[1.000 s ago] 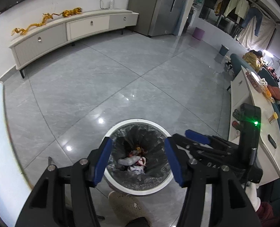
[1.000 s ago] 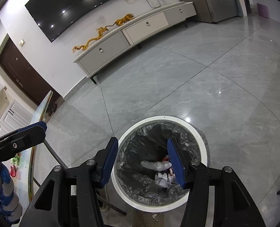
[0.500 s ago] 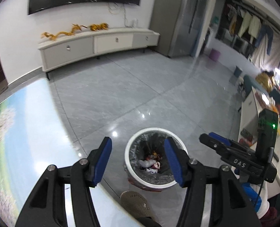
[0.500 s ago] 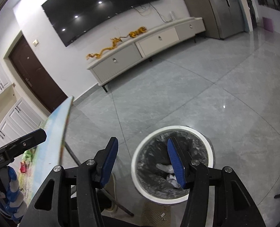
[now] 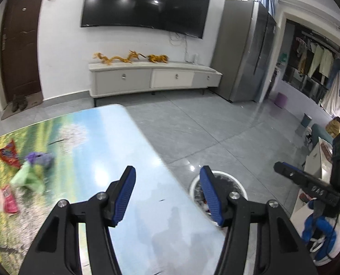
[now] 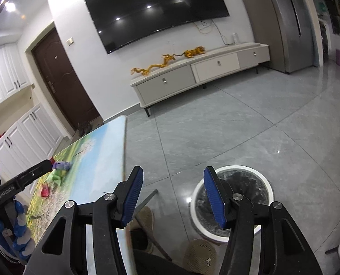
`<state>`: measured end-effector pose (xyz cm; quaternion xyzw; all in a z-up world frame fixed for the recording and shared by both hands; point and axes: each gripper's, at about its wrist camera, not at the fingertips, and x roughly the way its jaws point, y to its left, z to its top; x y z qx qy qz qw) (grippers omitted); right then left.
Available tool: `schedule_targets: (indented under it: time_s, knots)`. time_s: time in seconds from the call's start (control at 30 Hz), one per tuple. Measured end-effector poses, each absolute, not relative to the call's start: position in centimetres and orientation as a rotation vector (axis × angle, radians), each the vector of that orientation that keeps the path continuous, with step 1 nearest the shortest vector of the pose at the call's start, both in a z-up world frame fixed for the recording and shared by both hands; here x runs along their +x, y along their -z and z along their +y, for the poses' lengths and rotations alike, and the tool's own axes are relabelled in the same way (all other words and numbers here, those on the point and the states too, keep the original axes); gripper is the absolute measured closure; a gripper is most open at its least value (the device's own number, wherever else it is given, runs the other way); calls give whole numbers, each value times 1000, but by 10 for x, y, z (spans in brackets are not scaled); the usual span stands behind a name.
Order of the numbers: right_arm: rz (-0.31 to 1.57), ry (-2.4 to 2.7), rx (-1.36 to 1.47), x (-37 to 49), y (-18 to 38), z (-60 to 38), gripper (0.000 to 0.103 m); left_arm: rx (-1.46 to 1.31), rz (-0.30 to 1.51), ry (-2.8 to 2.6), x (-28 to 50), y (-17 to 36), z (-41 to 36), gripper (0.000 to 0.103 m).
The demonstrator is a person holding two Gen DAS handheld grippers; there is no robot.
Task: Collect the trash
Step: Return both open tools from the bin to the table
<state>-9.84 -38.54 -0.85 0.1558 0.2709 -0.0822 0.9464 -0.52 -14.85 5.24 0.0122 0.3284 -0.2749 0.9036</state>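
Observation:
My left gripper point(image 5: 167, 194) is open and empty above the landscape-print table point(image 5: 96, 160). On the table's left lie a red wrapper point(image 5: 8, 155), a purple scrap point(image 5: 40, 159), a green crumpled bag point(image 5: 27, 177) and a pink packet point(image 5: 8, 199). My right gripper point(image 6: 172, 197) is open and empty, above the floor between the table edge point(image 6: 124, 146) and the white trash bin point(image 6: 232, 199) with its black liner. The bin also shows in the left wrist view point(image 5: 218, 190), partly behind a finger. The trash also shows small in the right wrist view point(image 6: 55, 176).
A white TV cabinet point(image 5: 154, 78) with golden dragon figures stands under a wall TV point(image 5: 144, 4). A grey fridge point(image 5: 248, 52) is at the right. My slippered feet point(image 6: 199, 256) stand beside the bin. A table leg point(image 6: 147, 201) slants under the table.
Both grippers have lifted and swung left, away from over the bin. The table and its trash have come into the left wrist view. Both stay open.

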Motion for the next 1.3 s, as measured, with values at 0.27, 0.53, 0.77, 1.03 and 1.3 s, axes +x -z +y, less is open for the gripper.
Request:
schedule_targets:
  time_s: [0.27, 0.53, 0.77, 1.03, 1.3]
  knots:
    - [512, 109, 212, -104, -25, -324, 46, -9, 620, 449, -11, -62, -84, 47]
    - [479, 37, 126, -109, -51, -276, 46, -72, 595, 358, -8, -68, -30, 46]
    - [467, -17, 74, -114, -59, -248, 45, -110, 586, 290, -8, -66, 5, 37]
    - [484, -57, 57, -107, -54, -235, 45, -124, 582, 194, -8, -58, 44, 36]
    - [499, -92, 46, -88, -50, -221, 45, -159, 597, 72, 4, -44, 95, 36]
